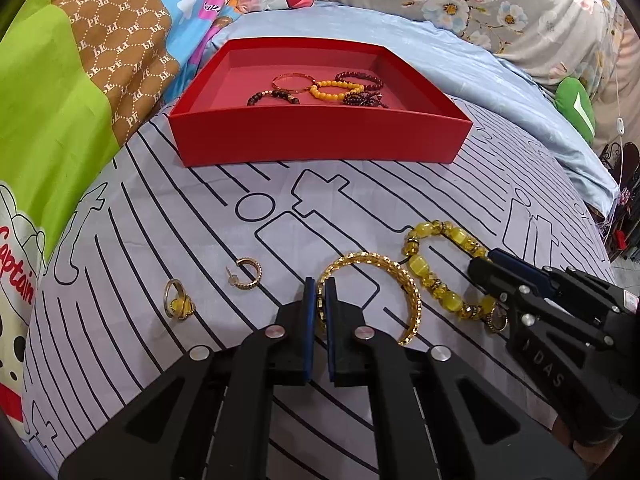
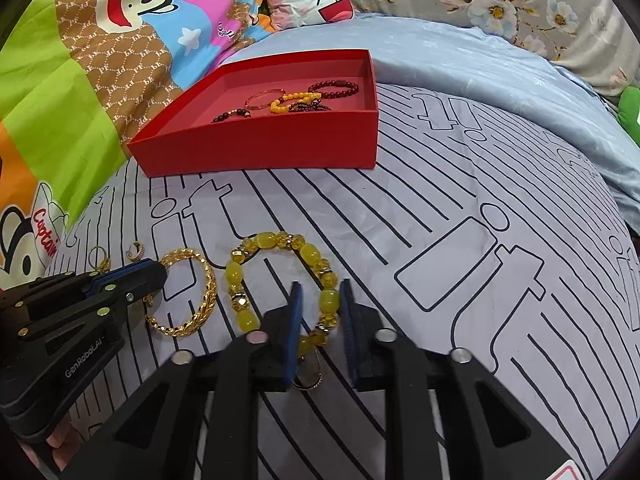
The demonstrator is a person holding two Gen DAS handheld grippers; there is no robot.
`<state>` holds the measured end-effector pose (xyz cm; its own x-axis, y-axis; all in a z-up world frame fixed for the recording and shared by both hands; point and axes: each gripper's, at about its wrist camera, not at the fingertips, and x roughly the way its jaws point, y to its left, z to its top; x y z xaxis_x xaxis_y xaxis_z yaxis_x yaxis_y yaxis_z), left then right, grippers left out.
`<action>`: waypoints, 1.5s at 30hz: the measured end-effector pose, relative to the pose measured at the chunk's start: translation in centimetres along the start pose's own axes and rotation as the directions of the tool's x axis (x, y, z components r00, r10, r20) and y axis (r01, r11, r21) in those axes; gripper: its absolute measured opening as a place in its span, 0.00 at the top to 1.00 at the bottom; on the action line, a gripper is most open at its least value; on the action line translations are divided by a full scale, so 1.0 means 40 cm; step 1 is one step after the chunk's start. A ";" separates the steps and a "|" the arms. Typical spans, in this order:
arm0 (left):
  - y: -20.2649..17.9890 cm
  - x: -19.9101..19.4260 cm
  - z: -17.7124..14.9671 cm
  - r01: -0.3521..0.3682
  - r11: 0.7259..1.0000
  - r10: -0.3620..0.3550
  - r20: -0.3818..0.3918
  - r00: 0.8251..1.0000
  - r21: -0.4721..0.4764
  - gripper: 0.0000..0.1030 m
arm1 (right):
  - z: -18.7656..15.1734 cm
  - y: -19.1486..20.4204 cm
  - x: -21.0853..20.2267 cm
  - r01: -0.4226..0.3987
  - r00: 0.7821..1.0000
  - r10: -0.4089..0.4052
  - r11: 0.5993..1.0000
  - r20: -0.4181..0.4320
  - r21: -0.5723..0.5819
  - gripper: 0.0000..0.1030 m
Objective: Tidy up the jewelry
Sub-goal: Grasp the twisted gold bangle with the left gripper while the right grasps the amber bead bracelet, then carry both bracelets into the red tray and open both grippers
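A gold twisted bangle (image 1: 412, 292) lies on the striped bedsheet; my left gripper (image 1: 319, 285) is shut on its left rim. It also shows in the right wrist view (image 2: 204, 296). A yellow bead bracelet (image 2: 276, 276) lies to its right; my right gripper (image 2: 320, 292) is open with its fingers either side of the bracelet's near right beads. The bracelet also shows in the left wrist view (image 1: 436, 272). A red box (image 1: 320, 136) farther back holds several bracelets (image 1: 332, 89). A gold hoop earring (image 1: 247, 273) and a ring with a yellow stone (image 1: 179, 301) lie to the left.
Another small ring (image 2: 308, 376) lies under my right gripper. A colourful cartoon quilt (image 1: 60, 100) borders the left. A pale blue blanket (image 1: 480, 76) and a floral one lie behind the box. A green cushion (image 1: 576, 108) sits at the far right.
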<state>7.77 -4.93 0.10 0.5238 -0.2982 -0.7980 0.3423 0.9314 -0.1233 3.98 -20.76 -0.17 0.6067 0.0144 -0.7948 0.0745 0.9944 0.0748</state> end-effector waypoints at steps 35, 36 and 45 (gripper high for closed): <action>0.009 -0.260 0.077 0.024 0.998 -0.031 0.113 0.993 0.064 0.96 | 0.104 0.015 -0.312 -0.004 0.985 0.015 0.998 0.174 -0.066 0.91; 0.010 -0.270 0.094 0.017 0.998 -0.026 0.125 0.992 0.068 0.96 | 0.120 0.018 -0.320 -0.002 0.982 0.016 0.997 0.186 -0.074 0.91; 0.024 -0.310 0.245 0.011 0.998 -0.024 0.210 0.977 0.060 0.95 | 0.252 0.043 -0.337 -0.030 0.968 0.056 0.994 0.246 -0.105 0.91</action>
<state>9.26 -2.39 15.65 0.6676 -0.3575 -0.6531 0.3948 0.9137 -0.0965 3.89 -20.31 16.73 0.7861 0.0435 -0.6165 -0.0278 0.9990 0.0350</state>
